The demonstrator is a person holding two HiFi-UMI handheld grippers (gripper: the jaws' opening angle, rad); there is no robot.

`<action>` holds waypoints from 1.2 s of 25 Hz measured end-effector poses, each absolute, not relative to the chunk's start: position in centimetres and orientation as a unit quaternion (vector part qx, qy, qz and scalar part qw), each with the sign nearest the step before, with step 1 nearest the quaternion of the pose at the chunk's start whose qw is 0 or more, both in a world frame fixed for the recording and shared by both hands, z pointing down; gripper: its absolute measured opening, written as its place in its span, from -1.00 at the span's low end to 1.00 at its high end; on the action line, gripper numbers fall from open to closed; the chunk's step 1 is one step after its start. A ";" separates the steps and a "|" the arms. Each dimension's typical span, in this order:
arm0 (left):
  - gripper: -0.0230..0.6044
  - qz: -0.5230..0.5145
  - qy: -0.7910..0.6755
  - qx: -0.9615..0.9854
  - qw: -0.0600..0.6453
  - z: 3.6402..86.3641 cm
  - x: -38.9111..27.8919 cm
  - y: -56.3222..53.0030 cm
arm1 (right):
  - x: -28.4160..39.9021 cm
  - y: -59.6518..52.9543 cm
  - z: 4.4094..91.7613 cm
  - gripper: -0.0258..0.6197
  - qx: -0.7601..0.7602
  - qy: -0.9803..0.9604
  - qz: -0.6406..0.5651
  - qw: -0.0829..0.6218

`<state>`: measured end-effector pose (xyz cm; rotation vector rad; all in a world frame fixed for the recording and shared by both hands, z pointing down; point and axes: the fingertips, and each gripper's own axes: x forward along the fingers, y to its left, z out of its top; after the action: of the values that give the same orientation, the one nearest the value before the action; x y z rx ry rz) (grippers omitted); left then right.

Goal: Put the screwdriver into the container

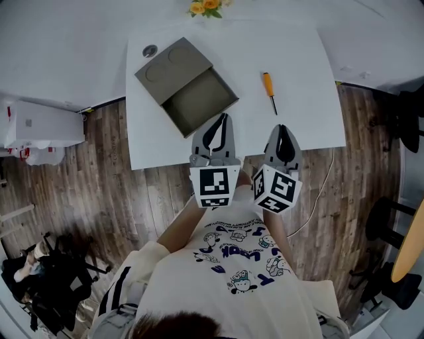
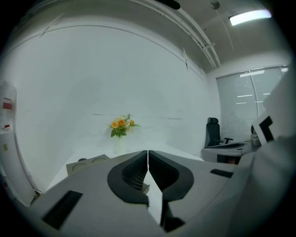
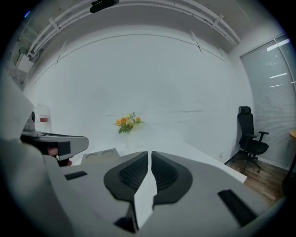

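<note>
The screwdriver (image 1: 269,91) lay on the white worktop (image 1: 301,116), orange handle pointing away from the person, to the right of the open grey container (image 1: 187,87) and apart from it. Side by side at the worktop's near edge, the left hand-held gripper (image 1: 220,126) had its jaws pressed together on nothing, and the right hand-held gripper (image 1: 283,136) was likewise closed and empty. Orange flowers (image 1: 205,6) stood at the far edge

Office (swivel chair (image 3: 251,135), white table (image 1: 301,122))
</note>
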<state>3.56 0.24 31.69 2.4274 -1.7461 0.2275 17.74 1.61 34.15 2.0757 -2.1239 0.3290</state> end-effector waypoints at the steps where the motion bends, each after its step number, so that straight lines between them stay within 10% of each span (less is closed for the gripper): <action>1: -0.86 0.078 -0.583 0.805 0.073 31.8 3.8 -0.5 | 18.0 0.8 34.2 -0.79 0.689 -0.711 0.111 0.079; 30: -0.86 0.143 -0.619 0.758 0.147 38.4 9.7 -13.4 | 21.2 -14.0 42.8 -0.78 0.588 -0.762 0.187 0.199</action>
<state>9.68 -13.41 38.37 2.1831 -1.7812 0.4104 21.20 -13.98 42.84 1.6435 -2.1294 0.5220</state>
